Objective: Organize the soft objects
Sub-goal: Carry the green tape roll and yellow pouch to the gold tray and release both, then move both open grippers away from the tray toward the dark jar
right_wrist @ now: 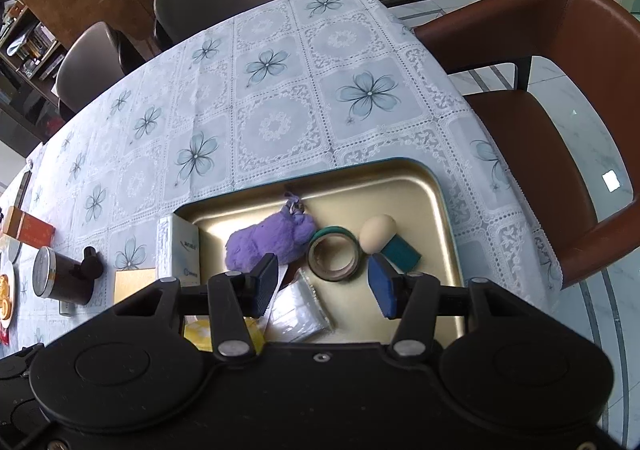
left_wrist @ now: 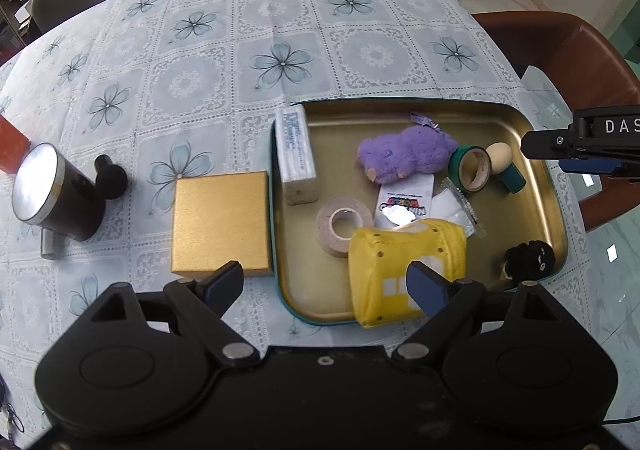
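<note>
A yellow padded pouch, stitched and squashy, is lying nearest the lens at the front of a gold metal tray, partly behind one blue pad of the left gripper, whose fingers are standing wide apart and holding nothing. The right gripper is hovering over the same tray with its fingers likewise spread and empty. Sorting appears to be barely under way: the purple plush toy, fuzzy and rounded, is lying mid-tray, a small black woolly item (too small to identify) is sitting at the near right corner, and hard goods are mixed in with them, namely a green tape ring, a beige tape roll, an egg-shaped wooden knob on a teal base, a clear plastic packet and a white tissue pack leaning on the left rim. On the lace-patterned worktop beside the tray, a gold textured box and a dark metal-lidded canister are standing apart.
</note>
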A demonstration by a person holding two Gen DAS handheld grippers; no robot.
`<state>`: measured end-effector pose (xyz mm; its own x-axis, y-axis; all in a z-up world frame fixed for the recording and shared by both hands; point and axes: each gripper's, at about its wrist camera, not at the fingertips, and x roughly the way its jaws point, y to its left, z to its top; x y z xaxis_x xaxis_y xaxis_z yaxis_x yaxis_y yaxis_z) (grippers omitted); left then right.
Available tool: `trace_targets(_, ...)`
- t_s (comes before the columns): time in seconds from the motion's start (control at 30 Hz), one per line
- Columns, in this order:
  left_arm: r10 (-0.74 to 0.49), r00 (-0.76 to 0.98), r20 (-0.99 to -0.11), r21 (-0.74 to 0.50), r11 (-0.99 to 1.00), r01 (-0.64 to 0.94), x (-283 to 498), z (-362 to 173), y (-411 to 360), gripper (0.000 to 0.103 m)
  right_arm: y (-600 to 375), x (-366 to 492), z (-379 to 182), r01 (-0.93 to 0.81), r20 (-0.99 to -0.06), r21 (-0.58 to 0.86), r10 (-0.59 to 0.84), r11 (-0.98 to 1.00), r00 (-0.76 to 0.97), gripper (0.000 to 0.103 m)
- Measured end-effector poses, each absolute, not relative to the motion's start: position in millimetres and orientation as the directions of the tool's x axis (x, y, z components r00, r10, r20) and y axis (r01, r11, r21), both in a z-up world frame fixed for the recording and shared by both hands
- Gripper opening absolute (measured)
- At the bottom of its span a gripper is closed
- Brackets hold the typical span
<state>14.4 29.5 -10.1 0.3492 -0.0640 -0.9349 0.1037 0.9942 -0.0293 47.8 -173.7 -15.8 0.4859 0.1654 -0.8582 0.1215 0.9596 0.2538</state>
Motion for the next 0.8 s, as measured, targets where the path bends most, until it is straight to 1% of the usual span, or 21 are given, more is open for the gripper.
trace_targets(0.2,-0.063,0.365,-0.929,-0.037,0.996,0.079,3,-9,68,0.089,-137,45,-11,0.091,-0.862,0.229,0.159,0.969,0.482,0.051)
trace_targets(0.43,-0.056,0.349,-0.935,-0.045,0.998,0.040,-11,-20,143,0.090,-68,42,-4,0.051,-0.863,0.203,0.154,0.978,0.482,0.051)
trace_targets(0.57,-0.024,0.345,-0.938,-0.031,0.999,-0.016,-17,-27,194,0.090,-23,41,-2,0.009,-0.867,0.210,0.182,0.978,0.463,0.051)
trace_targets(0.8,0.042,0.325,-0.945,0.009,0.994,-0.105,-17,-42,278,0.090,55,50,-12,-0.052,-0.885,0.186,0.191,0.981,0.425,0.051)
